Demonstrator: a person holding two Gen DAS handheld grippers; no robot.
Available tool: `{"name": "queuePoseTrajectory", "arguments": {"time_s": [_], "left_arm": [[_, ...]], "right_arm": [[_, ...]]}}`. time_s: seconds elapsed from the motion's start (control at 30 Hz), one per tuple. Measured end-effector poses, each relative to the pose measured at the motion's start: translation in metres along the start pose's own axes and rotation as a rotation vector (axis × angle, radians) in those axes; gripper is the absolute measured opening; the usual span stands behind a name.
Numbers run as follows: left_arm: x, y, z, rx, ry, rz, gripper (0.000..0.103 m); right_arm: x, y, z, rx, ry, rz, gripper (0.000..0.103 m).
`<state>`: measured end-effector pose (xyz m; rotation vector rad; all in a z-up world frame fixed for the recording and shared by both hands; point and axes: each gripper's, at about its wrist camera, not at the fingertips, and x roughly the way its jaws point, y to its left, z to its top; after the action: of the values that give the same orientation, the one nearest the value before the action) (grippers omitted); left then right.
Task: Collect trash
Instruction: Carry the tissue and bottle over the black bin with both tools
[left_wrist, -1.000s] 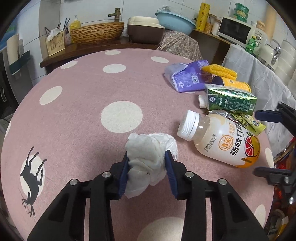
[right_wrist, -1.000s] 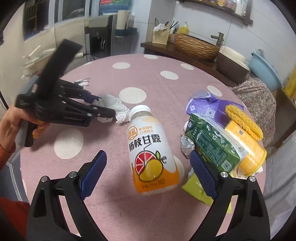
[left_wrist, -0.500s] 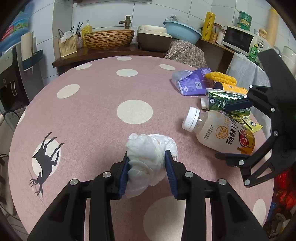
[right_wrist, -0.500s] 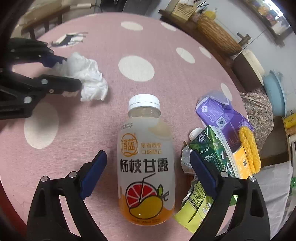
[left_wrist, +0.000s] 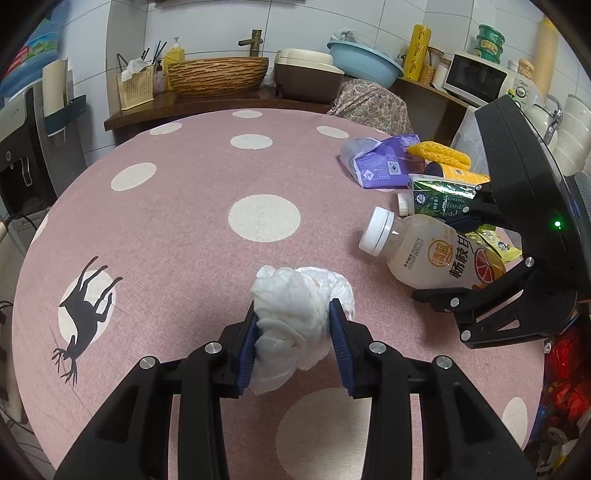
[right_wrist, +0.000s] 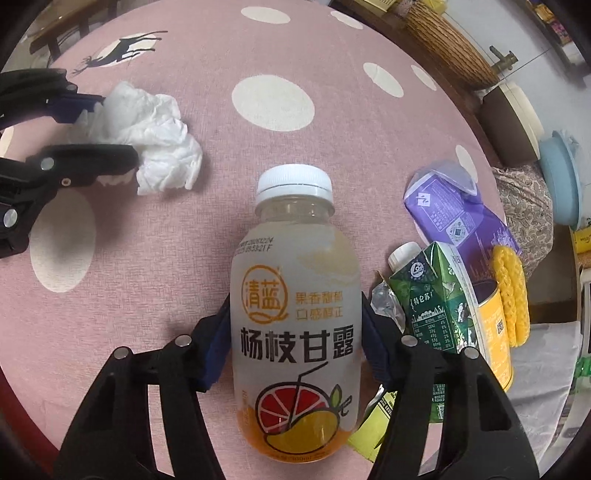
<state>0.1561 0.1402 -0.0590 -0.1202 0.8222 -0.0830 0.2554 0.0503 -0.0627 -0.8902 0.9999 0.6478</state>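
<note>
Right hand-held gripper (right_wrist: 295, 339), lower centre of frame: jaws closing, pads against the lying juice bottle (right_wrist: 295, 314). Left hand-held gripper (left_wrist: 293, 332) pinches crumpled tissue (left_wrist: 299, 306), low centre, over pink dotted surface (left_wrist: 184, 221).

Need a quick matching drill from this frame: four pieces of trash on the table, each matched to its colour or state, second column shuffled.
Things:
1. tissue
2. juice bottle
3. carton
4. snack bag

States:
A. green, lying beside the bottle
B. between the right gripper's closing jaws
C. purple, flat on the table
D. white, clamped in the left gripper

Pairs: 1-D, 2-B, 3-A, 4-C
</note>
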Motion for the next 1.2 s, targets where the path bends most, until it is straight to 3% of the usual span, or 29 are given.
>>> {"name": "queuePoseTrajectory", "arguments": {"time_s": [0.13,0.33,0.43,0.6,0.73,0.83,1.0,1.1,1.2], "left_arm": [[-0.005,-0.003,0.000,0.005,-0.009,0.002,0.037],[-0.025,-0.012,0.006,0.005,-0.054,-0.010,0.037],[-0.038,-0.026,0.012,0.021,-0.087,-0.046,0.037],[-0.052,-0.068,0.025,0.091,-0.127,-0.121,0.037],[-0.049,-0.116,0.037,0.180,-0.137,-0.202,0.037],[-0.035,-0.162,0.043,0.279,-0.113,-0.254,0.037],[-0.003,-0.240,0.054,0.399,-0.041,-0.390,0.037],[0.020,-0.291,0.060,0.454,0.017,-0.460,0.037],[0.044,-0.343,0.068,0.498,0.076,-0.506,0.037]], "right_arm": [[-0.011,-0.001,-0.010,0.047,-0.070,0.047,0.062],[-0.047,-0.017,-0.041,0.202,-0.266,0.200,0.062],[-0.068,-0.024,-0.070,0.287,-0.372,0.273,0.062],[-0.096,-0.036,-0.123,0.408,-0.521,0.322,0.062],[-0.110,-0.055,-0.173,0.515,-0.587,0.252,0.062],[-0.119,-0.081,-0.228,0.661,-0.622,0.149,0.062],[-0.116,-0.123,-0.309,0.898,-0.603,0.007,0.062],[-0.109,-0.134,-0.352,1.021,-0.535,-0.161,0.062],[-0.096,-0.145,-0.390,1.144,-0.523,-0.182,0.062]]}}
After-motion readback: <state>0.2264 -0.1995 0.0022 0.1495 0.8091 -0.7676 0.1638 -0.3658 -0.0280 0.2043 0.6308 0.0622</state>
